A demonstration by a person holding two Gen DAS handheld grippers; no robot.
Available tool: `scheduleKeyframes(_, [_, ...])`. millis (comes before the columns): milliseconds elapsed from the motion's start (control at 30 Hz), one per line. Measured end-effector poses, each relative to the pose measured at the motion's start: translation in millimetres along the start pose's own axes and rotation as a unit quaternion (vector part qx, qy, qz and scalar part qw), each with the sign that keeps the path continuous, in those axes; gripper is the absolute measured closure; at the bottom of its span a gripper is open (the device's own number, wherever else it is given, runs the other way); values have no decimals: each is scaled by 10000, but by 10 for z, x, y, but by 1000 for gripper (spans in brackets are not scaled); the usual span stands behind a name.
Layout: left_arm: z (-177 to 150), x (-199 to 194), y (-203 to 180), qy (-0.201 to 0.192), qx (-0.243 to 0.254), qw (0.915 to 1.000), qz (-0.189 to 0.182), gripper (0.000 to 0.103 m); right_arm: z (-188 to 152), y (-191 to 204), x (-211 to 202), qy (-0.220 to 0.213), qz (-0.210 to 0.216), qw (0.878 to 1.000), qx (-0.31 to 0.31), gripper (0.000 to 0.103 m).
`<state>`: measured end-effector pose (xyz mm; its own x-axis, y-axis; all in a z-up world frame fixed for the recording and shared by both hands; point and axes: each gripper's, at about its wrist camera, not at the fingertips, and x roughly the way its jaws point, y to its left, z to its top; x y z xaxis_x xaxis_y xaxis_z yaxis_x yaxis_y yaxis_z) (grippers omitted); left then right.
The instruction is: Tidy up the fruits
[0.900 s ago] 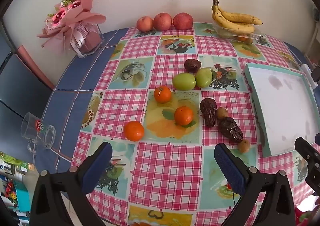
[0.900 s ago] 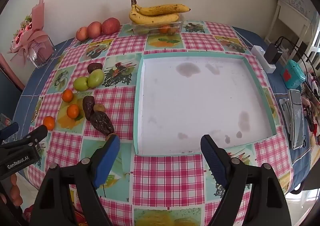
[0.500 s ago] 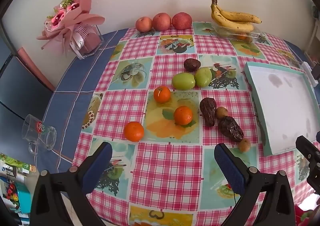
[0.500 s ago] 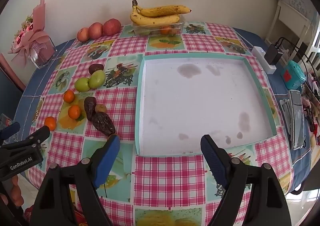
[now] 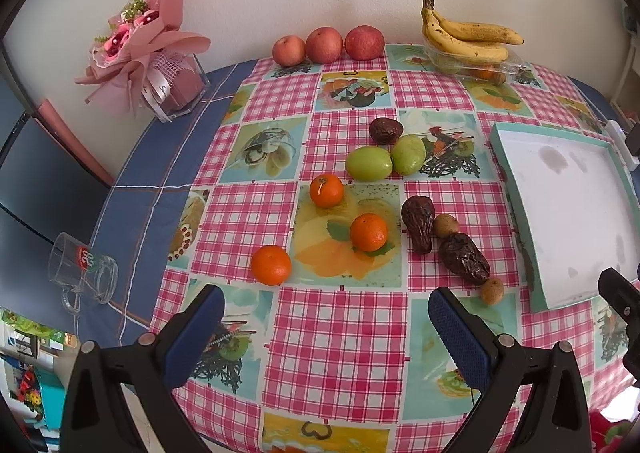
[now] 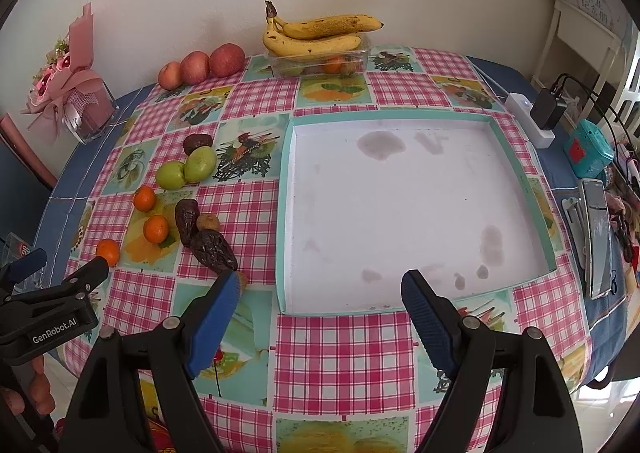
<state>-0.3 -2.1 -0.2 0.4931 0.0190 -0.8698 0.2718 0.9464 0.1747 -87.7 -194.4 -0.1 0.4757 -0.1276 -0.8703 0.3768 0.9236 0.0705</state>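
You get bright, soft daylight and sharp pictures; the edges bend round, with dark corners and faint shadows.

A pink bouquet (image 5: 146,47) and glass mug (image 5: 82,275) (tipped sideways) sit apart; a phone (image 6: 597,237) lies flat.

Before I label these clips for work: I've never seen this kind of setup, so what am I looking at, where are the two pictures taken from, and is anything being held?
No robot: a person carries two handheld tools. Each has a camera looking along its two blue-padded fingers.

One picture comes from the left gripper, one from the right gripper. Both are open and hold nothing.

On the checked tablecloth lie three oranges, two green fruits, dark wrinkled fruits and small brown ones. Three apples and bananas sit by the wall. The empty white tray lies in front of the right gripper. A bouquet and a glass mug stand at the left.
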Motion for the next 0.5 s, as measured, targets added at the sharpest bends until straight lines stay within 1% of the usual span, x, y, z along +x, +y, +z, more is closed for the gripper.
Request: scheduleKeyframes(500, [3,-2,-8,3,5,10000,15,0,-3,-6,-8,-21,20,10000,22,20])
